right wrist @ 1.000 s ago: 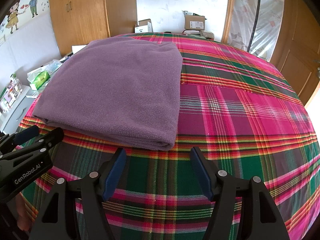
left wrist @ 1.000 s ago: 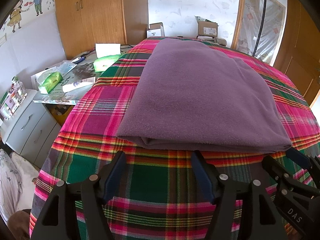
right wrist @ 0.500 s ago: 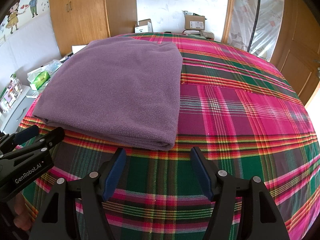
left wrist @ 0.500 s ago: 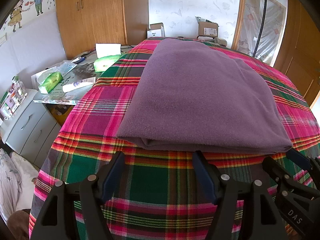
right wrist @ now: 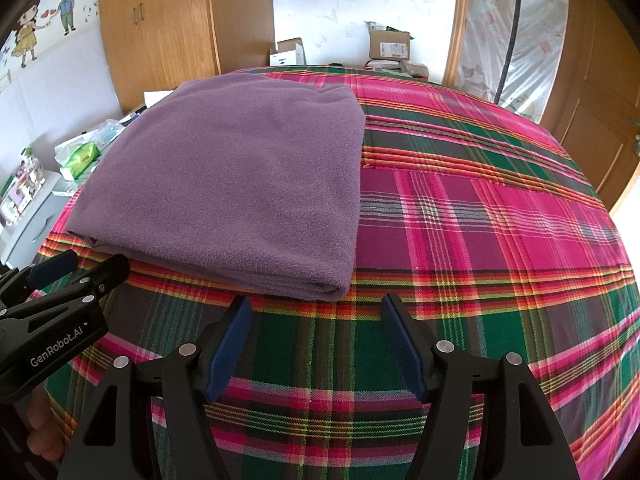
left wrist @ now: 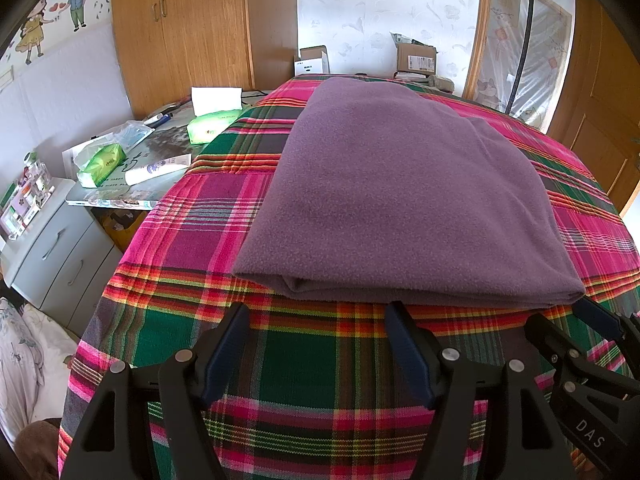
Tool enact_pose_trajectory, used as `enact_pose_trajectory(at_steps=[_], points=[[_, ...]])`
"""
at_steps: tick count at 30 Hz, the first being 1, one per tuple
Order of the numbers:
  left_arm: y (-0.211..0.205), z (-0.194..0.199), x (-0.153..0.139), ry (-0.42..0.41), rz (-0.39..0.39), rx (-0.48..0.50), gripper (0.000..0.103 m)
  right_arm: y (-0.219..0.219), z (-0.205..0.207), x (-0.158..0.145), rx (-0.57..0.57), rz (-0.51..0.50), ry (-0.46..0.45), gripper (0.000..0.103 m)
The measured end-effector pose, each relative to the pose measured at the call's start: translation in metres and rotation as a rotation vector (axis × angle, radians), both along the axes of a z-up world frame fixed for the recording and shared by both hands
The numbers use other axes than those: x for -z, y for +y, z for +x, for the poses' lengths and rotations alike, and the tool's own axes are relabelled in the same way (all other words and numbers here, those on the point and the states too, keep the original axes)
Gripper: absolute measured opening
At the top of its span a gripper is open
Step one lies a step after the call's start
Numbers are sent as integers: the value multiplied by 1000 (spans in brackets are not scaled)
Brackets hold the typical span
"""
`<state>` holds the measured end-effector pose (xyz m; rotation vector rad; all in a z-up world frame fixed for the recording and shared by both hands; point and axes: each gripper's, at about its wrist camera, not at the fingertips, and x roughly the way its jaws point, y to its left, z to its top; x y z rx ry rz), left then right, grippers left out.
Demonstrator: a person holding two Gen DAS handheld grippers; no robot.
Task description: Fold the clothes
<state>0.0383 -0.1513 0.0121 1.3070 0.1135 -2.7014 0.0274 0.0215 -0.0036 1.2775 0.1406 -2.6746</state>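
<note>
A purple fleece garment (left wrist: 400,200) lies folded into a flat rectangle on the plaid bed cover (left wrist: 304,360); it also fills the left half of the right wrist view (right wrist: 240,184). My left gripper (left wrist: 318,316) stands open just short of the garment's near folded edge, nothing between its blue pads. My right gripper (right wrist: 316,308) is open too, in front of the garment's near right corner. Each gripper shows in the other's view: the right gripper (left wrist: 576,316) at the lower right, the left gripper (right wrist: 86,262) at the lower left.
A grey drawer unit (left wrist: 52,240) and a cluttered side table (left wrist: 132,168) with green tissue packs (left wrist: 102,162) stand left of the bed. Wooden wardrobes (left wrist: 188,28) and cardboard boxes (left wrist: 416,58) line the far wall. The right half of the bed cover (right wrist: 500,220) is bare plaid.
</note>
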Motion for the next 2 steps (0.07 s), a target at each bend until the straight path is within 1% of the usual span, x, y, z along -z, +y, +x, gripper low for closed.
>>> enact_pose_trajectory(at_steps=[2], points=[[0, 0, 0, 0, 0, 0, 71, 0, 0, 0, 0, 0, 0, 69]])
